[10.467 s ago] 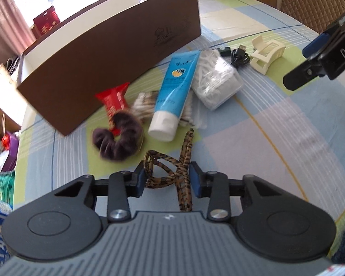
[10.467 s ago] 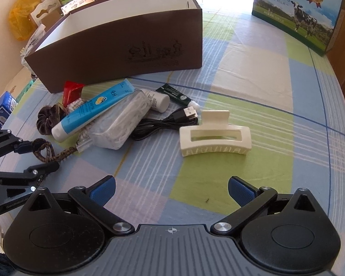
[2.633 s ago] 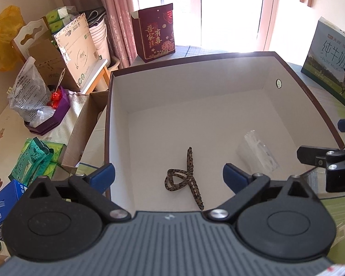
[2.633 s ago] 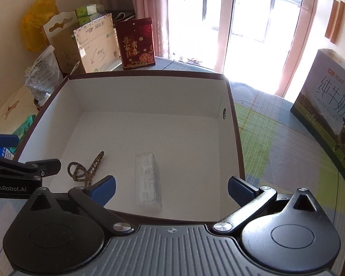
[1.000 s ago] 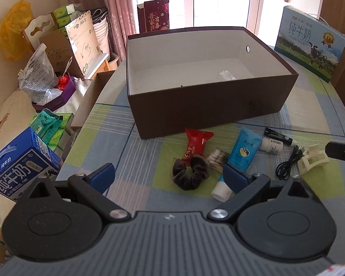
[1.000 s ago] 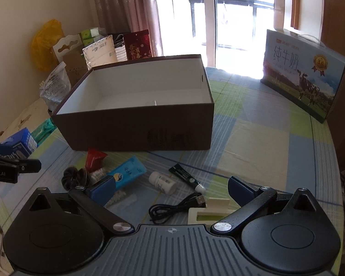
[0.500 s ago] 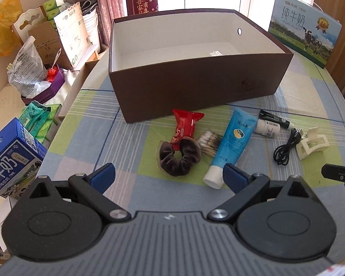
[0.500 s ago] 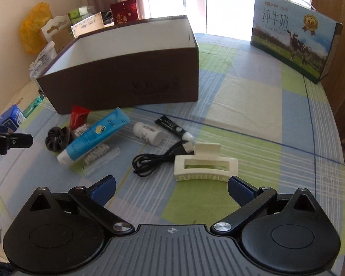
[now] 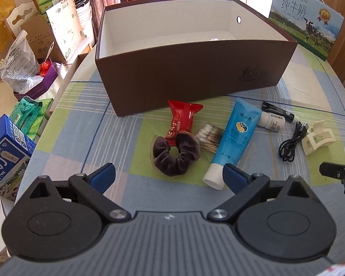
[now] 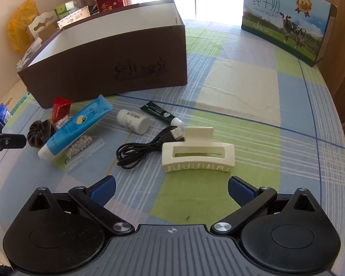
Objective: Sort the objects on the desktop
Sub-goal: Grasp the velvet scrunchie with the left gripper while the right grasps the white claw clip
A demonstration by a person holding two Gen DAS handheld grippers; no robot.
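A brown box with a white inside stands on the checked tablecloth; the box also fills the back of the right wrist view. In front lie a dark brown scrunchie, a red snack packet, cotton swabs, a blue tube, a small white bottle, a dark green tube, a black USB cable and a cream hair claw. My left gripper is open just short of the scrunchie. My right gripper is open just short of the hair claw.
A milk carton box stands at the table's far right. Left of the table are a blue milk carton, green packs, bags and cardboard boxes. The round table edge curves along the right.
Both grippers, open and empty, came down from above the box to just over the table. The left one now faces the scrunchie, the right one the hair claw.
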